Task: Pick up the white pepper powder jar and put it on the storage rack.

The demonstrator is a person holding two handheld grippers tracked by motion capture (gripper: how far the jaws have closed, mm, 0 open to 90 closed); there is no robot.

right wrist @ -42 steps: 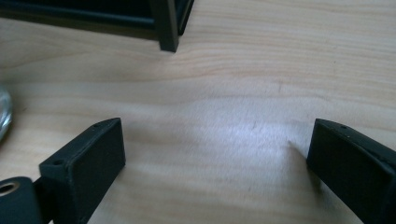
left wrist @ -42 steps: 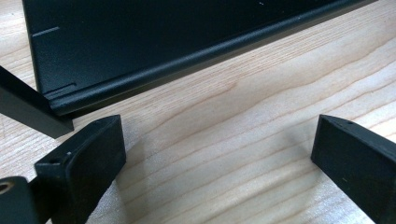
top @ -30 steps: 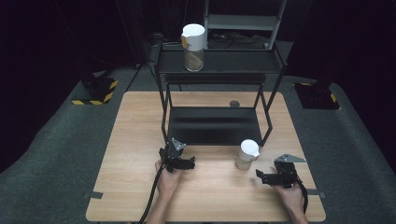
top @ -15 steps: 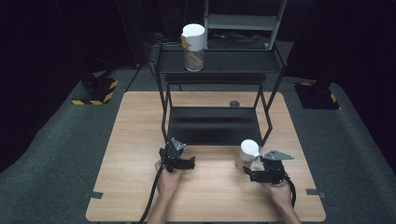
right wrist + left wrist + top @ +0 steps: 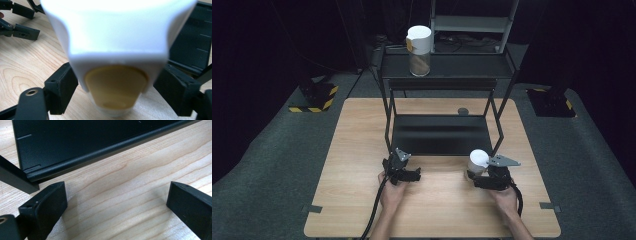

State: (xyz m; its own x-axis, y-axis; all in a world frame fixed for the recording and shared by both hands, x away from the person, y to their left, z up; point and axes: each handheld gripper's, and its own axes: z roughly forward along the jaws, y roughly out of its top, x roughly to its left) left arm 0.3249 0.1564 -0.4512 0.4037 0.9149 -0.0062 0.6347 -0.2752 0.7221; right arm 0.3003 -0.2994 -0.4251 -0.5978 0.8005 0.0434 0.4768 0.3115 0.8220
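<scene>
A jar with a white lid and a tan label (image 5: 478, 160) (image 5: 117, 50) stands on the wooden table (image 5: 362, 150), in front of the right front leg of the black rack (image 5: 447, 135). My right gripper (image 5: 475, 173) (image 5: 116, 85) has just been closing around it, and both black pads now touch the jar's sides. My left gripper (image 5: 414, 175) (image 5: 115, 197) rests open over bare wood, just before the rack's lower shelf (image 5: 87, 142), with nothing between its jaws. A second white-lidded jar (image 5: 418, 44) stands on the rack's top shelf, at the left.
A small dark round object (image 5: 463, 111) lies on the table behind the rack. Yellow-and-black striped bases (image 5: 314, 97) sit on the floor at both sides. A grey metal shelf (image 5: 472, 22) stands at the back. My left gripper is also visible in the right gripper view (image 5: 22, 30).
My right gripper has moved left from the table's right edge up to the jar, and its jaws have closed on it. The left gripper has stayed still.
</scene>
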